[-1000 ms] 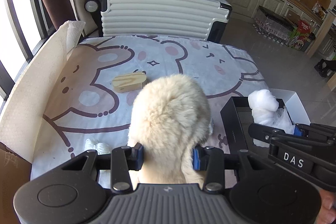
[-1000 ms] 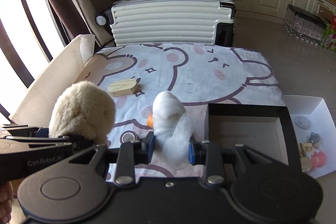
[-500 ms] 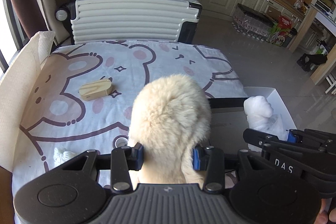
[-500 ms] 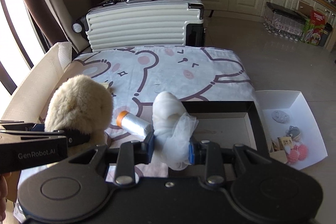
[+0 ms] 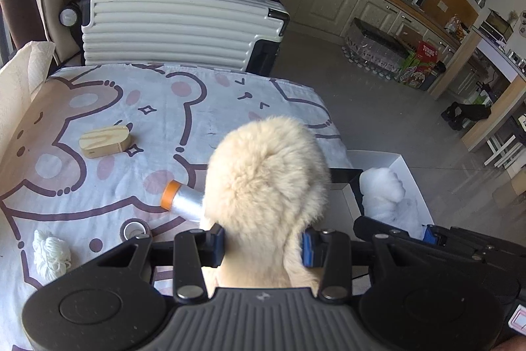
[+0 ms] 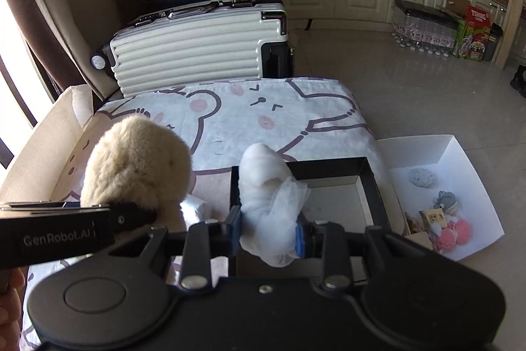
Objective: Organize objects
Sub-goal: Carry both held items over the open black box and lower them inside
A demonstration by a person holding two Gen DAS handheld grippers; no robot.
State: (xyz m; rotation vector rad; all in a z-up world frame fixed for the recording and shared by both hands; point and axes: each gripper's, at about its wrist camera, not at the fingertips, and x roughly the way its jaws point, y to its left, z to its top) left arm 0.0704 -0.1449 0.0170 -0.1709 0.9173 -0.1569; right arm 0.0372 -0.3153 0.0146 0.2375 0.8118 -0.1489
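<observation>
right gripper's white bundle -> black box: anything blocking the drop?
Nothing visible. The right gripper holds the white bundle at the black box's near-left corner; the box interior looks bare. The fluffy toy in the left gripper sits off left.

left gripper clamped, right gripper clamped

A cream plush toy of long, fluffy fur was seen, matt throughout. A white soft toy was wrapped in sheer gauzy netting. The table was covered in a smooth printed cloth, slightly creased. A block of pale bare wood, grain visible, was noted. A bottle looked silvery with a glossy orange plastic cap. White yarn was loose and stringy. The suitcase shell was ribbed hard plastic, semi-gloss. The black box was matt card; the white tray was smooth card.
</observation>
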